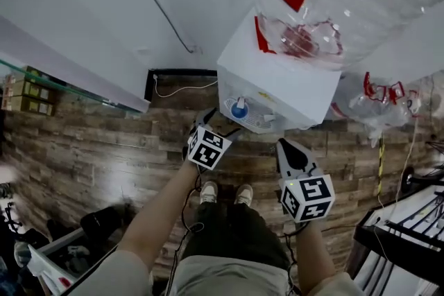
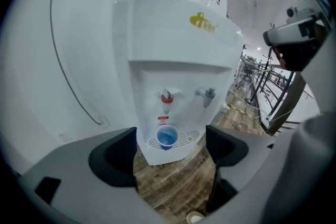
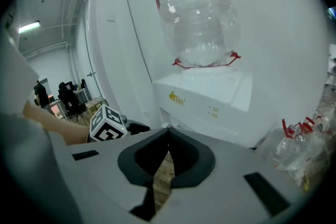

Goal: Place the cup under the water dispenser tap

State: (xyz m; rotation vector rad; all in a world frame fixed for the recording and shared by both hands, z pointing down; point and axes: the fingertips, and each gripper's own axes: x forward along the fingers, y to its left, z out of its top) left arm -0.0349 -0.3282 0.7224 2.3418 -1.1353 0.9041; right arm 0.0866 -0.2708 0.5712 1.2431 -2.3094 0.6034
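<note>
**A:** Where does the head view look from?

**B:** From high above, steeply down on the top of the water dispenser (image 1: 277,90), the wooden floor (image 1: 104,142), the left gripper (image 1: 206,118) and the right gripper (image 1: 286,145).

**A:** And the gripper views?

**B:** The left gripper view faces the dispenser's front along its jaws, fairly near. The right gripper view looks from off to one side at a corner and the bottle (image 3: 197,13). All three views share the dispenser.

A workshop-like office space is indicated: a water dispenser (image 1: 277,90) is set against a bare white wall (image 1: 83,10) on a wood-plank floor (image 1: 90,149). Empty bottles (image 1: 378,104) are piled just right of the dispenser, black metal racks (image 1: 409,232) are seen beyond them, and stacked boxes (image 1: 28,97) well to its left.
</note>
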